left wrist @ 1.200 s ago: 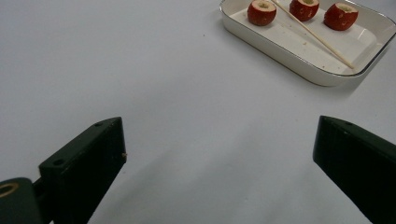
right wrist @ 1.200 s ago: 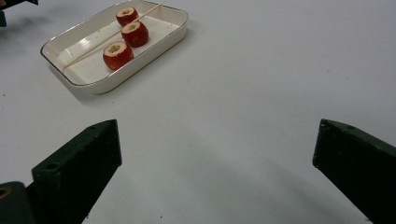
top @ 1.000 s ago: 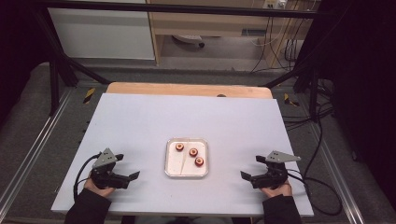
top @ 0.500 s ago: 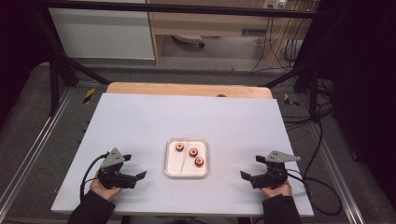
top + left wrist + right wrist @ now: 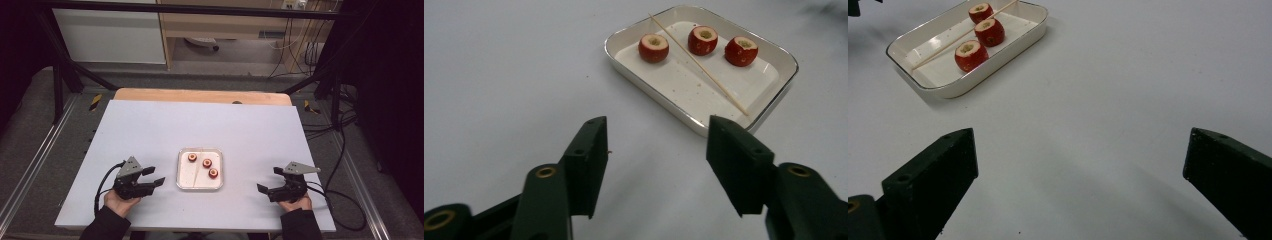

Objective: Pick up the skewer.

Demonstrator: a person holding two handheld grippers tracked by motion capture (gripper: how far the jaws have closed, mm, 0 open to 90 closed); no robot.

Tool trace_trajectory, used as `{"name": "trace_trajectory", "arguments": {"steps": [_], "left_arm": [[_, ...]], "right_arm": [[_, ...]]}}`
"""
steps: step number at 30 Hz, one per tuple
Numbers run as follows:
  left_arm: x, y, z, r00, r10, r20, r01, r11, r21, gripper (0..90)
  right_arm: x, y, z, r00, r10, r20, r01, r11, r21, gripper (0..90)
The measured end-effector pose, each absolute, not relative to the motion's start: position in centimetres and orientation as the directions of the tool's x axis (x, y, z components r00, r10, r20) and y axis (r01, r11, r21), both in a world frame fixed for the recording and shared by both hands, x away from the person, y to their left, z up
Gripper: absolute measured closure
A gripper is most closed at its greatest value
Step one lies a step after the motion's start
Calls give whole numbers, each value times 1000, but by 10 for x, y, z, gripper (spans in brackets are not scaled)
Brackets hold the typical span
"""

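A: While both hands rest low on the table (image 5: 150,125), look at the tray (image 5: 181,172) in the middle: three cored red fruits and a skewer (image 5: 698,64) lying slantwise across it, between one fruit (image 5: 653,47) and the other two.

B: Left gripper (image 5: 154,177) sits just beside the tray's left edge, jaws spread wide, nothing in them. Right gripper (image 5: 269,181) is well apart on the other side, jaws gaping even wider, equally bare.

A: So I'd call this the approach, with the left likely going for the skewer.

B: Agreed, and it's a thin stick lying nearly flat on a glossy floor, so that's tricky. My advice: come in over the near rim, set the jaws across the stick, not along it, and close near one end, where it seems to run up toward the rim.

A: And the fruit?

B: The middle fruit (image 5: 703,40) sits just beside the stick; stay clear or it rolls. The third (image 5: 741,50) is farther along. The right gripper could then pinch a fruit by its sides, cored hole showing, so the point finds the hole
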State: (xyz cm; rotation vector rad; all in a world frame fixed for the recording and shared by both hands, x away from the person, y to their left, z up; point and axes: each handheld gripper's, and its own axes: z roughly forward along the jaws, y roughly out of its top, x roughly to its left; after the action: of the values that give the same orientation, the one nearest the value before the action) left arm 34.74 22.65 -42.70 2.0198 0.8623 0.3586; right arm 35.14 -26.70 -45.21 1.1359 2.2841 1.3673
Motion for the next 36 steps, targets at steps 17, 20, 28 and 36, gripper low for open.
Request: {"name": "trace_trajectory", "arguments": {"steps": [17, 20, 28, 36], "left_arm": [[352, 169, -417, 762, 644, -70, 428, -420, 800, 821], [353, 156, -417, 771, 633, -64, 422, -434, 796, 879], [359, 125, -424, 791, 610, -56, 422, -478, 770, 896], [360, 106, -442, 809, 586, -40, 425, -538, 728, 896]], "right_arm": [[352, -266, -453, -667, 726, 170, 493, 259, 831, 17], [352, -266, -453, -667, 726, 168, 493, 261, 830, 17], [352, -266, -453, -667, 726, 167, 493, 262, 830, 17], [352, -266, -453, -668, 726, 165, 492, 264, 830, 17]]}}
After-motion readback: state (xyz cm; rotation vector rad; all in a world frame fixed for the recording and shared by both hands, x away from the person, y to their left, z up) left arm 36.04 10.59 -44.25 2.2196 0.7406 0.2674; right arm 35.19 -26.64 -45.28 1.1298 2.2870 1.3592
